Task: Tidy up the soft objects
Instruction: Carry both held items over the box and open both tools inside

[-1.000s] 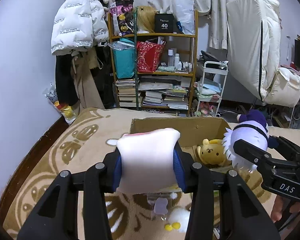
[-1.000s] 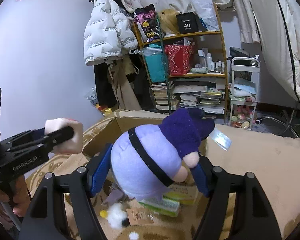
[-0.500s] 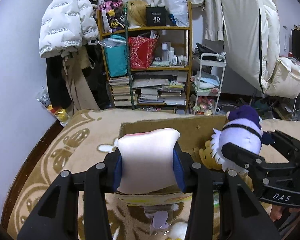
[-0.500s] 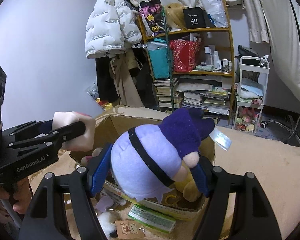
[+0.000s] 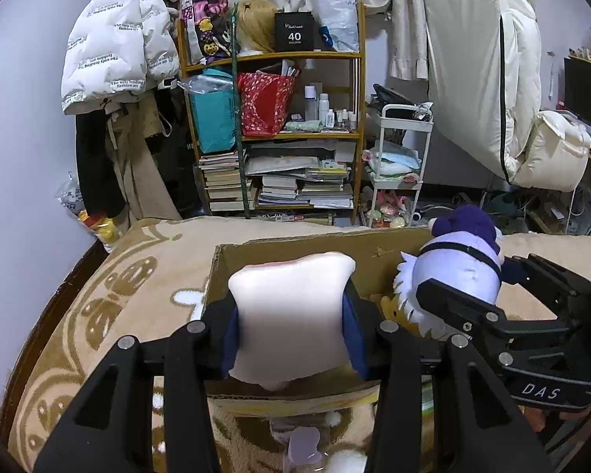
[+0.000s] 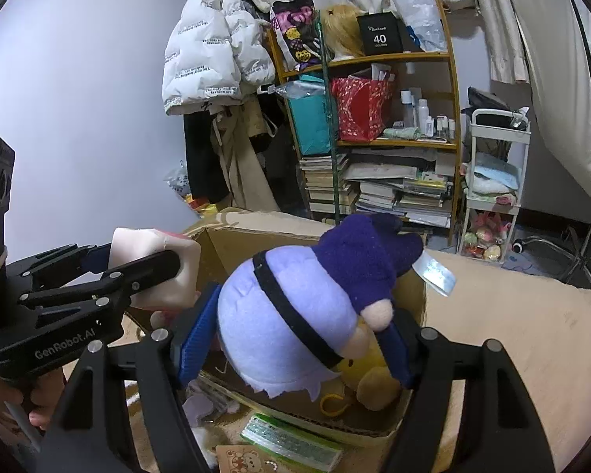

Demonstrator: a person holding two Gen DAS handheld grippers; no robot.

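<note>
My left gripper (image 5: pixel 291 331) is shut on a pale pink soft cushion (image 5: pixel 291 315) and holds it over the near left part of an open cardboard box (image 5: pixel 295 246). My right gripper (image 6: pixel 295 339) is shut on a lilac and purple plush doll (image 6: pixel 295 307) with a black band, held over the box's right side (image 6: pixel 413 295). A yellow plush toy (image 6: pixel 374 378) lies inside the box under the doll. The doll (image 5: pixel 461 272) and the right gripper (image 5: pixel 472 307) also show in the left wrist view; the cushion (image 6: pixel 157 272) shows in the right wrist view.
The box sits on a beige patterned rug (image 5: pixel 130 291). A green packet (image 6: pixel 291 441), a card tag (image 6: pixel 248 459) and small white and lilac items (image 5: pixel 303 441) lie before the box. A cluttered shelf (image 5: pixel 279 138) and white trolley (image 5: pixel 398 165) stand behind.
Both grippers have moved forward with their toys, from in front of the box to above its opening. The box now looks closer and the yellow plush lies under the doll.
</note>
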